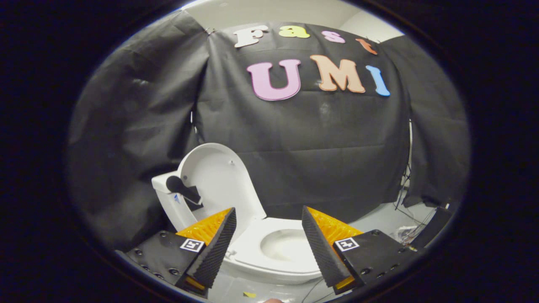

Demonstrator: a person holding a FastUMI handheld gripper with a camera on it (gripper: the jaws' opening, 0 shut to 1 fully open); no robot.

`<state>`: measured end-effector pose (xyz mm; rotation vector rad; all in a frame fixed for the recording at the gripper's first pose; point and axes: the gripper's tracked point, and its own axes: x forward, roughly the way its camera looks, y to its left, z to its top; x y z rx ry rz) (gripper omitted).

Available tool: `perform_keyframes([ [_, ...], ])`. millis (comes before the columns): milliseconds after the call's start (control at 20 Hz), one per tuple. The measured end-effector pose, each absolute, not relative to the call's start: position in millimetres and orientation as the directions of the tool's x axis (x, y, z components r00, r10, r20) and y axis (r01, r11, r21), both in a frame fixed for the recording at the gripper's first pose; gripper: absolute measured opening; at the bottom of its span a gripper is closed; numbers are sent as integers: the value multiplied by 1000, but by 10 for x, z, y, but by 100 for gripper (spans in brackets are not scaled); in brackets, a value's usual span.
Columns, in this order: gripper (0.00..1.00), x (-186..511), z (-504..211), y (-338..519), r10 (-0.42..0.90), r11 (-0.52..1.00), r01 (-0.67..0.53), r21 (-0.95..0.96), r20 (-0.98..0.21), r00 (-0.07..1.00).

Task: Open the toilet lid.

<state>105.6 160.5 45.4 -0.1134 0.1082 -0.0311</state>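
- Beyond the fingertips, at about eleven o'clock from them, the toilet lid (219, 181) is seen raised upright, leaning back against the tank (166, 198); the task is judged done or nearly so.
- Between the fingers and just ahead of them, the seat (252, 248) is seen down around the bowl (286, 246), left uncovered.
- The gripper (269, 219) is held spread wide with nothing between its fingers and no contact with the toilet.
- A fall forward is judged possible if the lid has not passed its balance point; a knock from the left finger on withdrawal could cause it.
- A dark handle-like fitting (183, 191) is seen on the tank at nine o'clock from the lid; snagging there is a lesser risk.
- No brand can be read on the toilet; a small blue mark (177, 198) on the tank is too small to read. Square coded markers (193, 245) are carried on the finger mounts.
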Motion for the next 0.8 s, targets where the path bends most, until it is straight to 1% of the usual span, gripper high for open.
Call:
perform_keyframes([
  [350, 97, 1074, 478, 1484, -52, 997, 46, -67, -89, 995],
  [600, 96, 1047, 661, 1446, -57, 998, 57, -8, -21, 998],
  [800, 98, 1008, 708, 1425, -62, 998, 62, 19, 2, 998],
])
